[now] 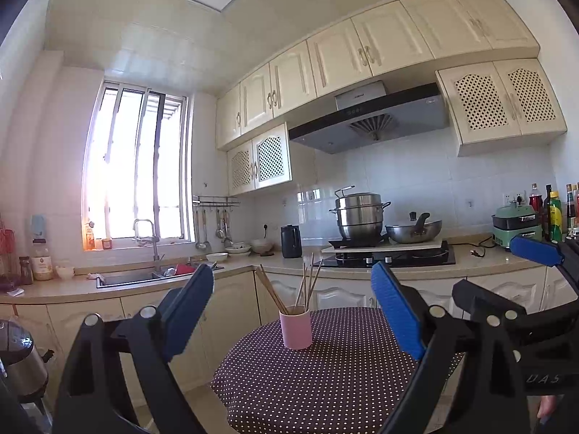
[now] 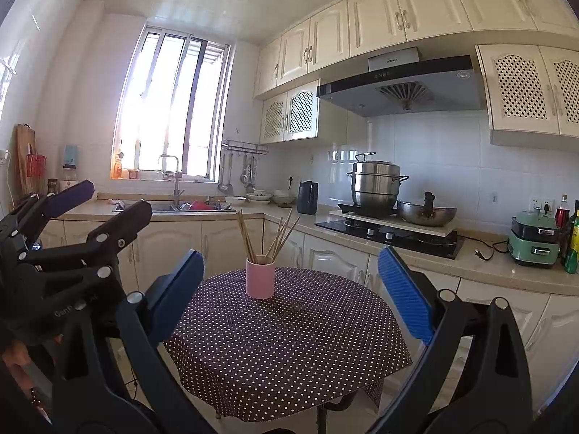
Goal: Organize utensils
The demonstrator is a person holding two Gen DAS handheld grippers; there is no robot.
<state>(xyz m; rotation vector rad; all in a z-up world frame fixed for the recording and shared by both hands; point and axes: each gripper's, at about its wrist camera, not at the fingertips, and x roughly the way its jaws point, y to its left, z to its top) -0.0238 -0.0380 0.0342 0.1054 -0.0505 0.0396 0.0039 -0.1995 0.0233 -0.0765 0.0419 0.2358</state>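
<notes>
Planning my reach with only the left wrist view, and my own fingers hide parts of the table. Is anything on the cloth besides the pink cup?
Observer: In the right wrist view, the visible dotted tablecloth carries only the pink cup with chopsticks, near its far edge.
Operator: Is the right tool open?
Observer: Yes, the right tool is wide open and empty, with the cup framed between its fingers.
Operator: And my left tool from outside?
Observer: The left tool is open too, left of the table, holding nothing.
</notes>
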